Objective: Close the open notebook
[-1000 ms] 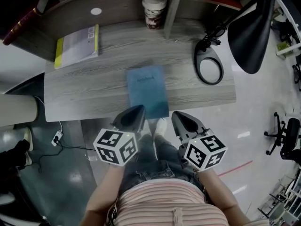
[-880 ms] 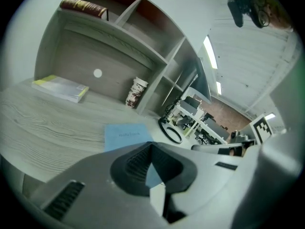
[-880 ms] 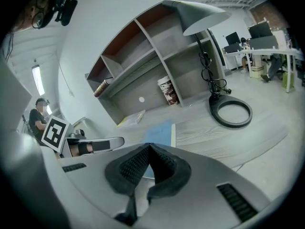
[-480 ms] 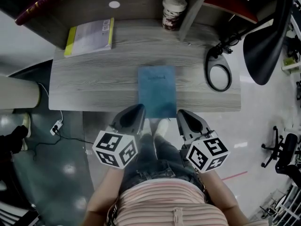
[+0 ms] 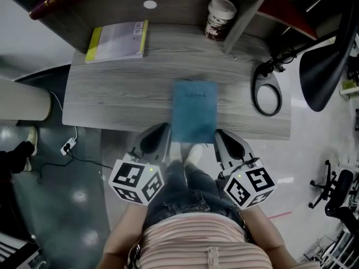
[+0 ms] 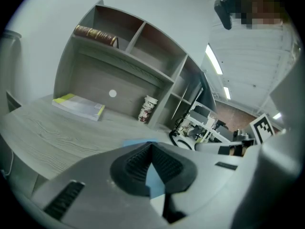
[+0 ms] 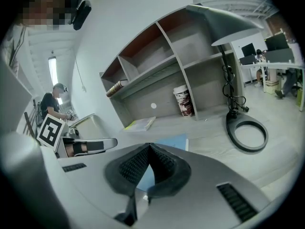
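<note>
Notebook [image 5: 194, 111] is blue, already closed and flat on the grey wood-grain worktop [image 5: 112, 100]. It sits mid-width, long side running away from the person, near end right at the front edge.

Left gripper [image 5: 159, 134] is fully closed. In the left gripper view the ribbed pads [image 6: 136, 166] meet at the tips and nothing is clamped; the blue seen in the gap is just the notebook lying beyond. Right gripper [image 5: 224, 139] is the same: tips together, empty, notebook visible past the pads [image 7: 164, 168]. Both hang in front of the worktop edge above the person's lap, one on either side of the notebook's near end — neither touches it.

Other items on the worktop:
- yellow-spined book [image 5: 118, 40] at back left, well apart from the notebook
- paper cup [image 5: 220, 19] at the back, beside a shelf divider [image 5: 247, 13]
- black desk lamp with its ring base [image 5: 267, 91] to the right of the notebook and its shade [image 5: 328, 66] further right

A brown book [image 6: 95, 34] lies on the upper shelf at left.
</note>
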Demonstrator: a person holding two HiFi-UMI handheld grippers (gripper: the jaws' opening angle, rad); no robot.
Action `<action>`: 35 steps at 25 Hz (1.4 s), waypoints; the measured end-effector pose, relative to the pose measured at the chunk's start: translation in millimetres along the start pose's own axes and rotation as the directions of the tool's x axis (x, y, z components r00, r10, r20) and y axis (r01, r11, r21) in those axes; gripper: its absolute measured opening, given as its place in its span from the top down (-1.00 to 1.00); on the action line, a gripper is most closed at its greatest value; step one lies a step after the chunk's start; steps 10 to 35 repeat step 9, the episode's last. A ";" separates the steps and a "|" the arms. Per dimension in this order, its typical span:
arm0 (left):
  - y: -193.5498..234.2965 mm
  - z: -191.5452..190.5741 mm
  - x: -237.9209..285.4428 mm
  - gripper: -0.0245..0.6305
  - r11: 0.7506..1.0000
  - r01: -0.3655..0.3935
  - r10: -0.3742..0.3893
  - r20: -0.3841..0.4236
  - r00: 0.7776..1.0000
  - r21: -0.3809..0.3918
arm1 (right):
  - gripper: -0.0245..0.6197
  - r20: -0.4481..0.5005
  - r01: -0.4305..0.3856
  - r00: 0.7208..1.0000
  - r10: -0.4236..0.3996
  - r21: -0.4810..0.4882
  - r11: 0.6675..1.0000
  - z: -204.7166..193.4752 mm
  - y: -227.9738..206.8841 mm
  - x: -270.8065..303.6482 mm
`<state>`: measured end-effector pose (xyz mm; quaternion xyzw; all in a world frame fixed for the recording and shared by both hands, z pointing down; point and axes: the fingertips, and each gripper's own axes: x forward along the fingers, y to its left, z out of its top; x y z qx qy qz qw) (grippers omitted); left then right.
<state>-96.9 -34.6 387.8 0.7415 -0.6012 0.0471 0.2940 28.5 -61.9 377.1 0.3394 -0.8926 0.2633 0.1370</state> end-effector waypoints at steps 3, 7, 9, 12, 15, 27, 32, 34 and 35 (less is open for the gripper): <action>0.6 6.5 -2.7 0.89 1.000 -0.011 0.010 0.023 1.000 0.028 | 0.90 0.026 -0.007 1.000 0.008 -0.036 0.999 8.6 3.6 0.2; 0.2 15.4 -4.2 0.89 0.999 -0.017 0.015 0.053 0.998 0.041 | 0.90 0.048 -0.013 0.999 0.015 -0.051 0.999 18.2 4.6 0.5; -0.8 20.4 -4.2 0.89 0.999 -0.018 0.014 0.071 0.997 0.047 | 0.90 0.057 -0.016 0.998 0.019 -0.050 0.999 22.4 3.9 0.9; -0.8 20.4 -4.2 0.89 0.999 -0.018 0.014 0.071 0.997 0.047 | 0.90 0.057 -0.016 0.998 0.019 -0.050 0.999 22.4 3.9 0.9; -0.8 20.4 -4.2 0.89 0.999 -0.018 0.014 0.071 0.997 0.047 | 0.90 0.057 -0.016 0.998 0.019 -0.050 0.999 22.4 3.9 0.9; -0.8 20.4 -4.2 0.89 0.999 -0.018 0.014 0.071 0.997 0.047 | 0.90 0.057 -0.016 0.998 0.019 -0.050 0.999 22.4 3.9 0.9; -0.8 20.4 -4.2 0.89 0.999 -0.018 0.014 0.071 0.997 0.047 | 0.90 0.057 -0.016 0.998 0.019 -0.050 0.999 22.4 3.9 0.9; -0.8 20.4 -4.2 0.89 0.999 -0.018 0.014 0.071 0.997 0.047 | 0.90 0.057 -0.016 0.998 0.019 -0.050 0.999 22.4 3.9 0.9; -0.8 20.4 -4.2 0.89 0.999 -0.018 0.014 0.071 0.997 0.047 | 0.90 0.057 -0.016 0.998 0.019 -0.050 0.999 22.4 3.9 0.9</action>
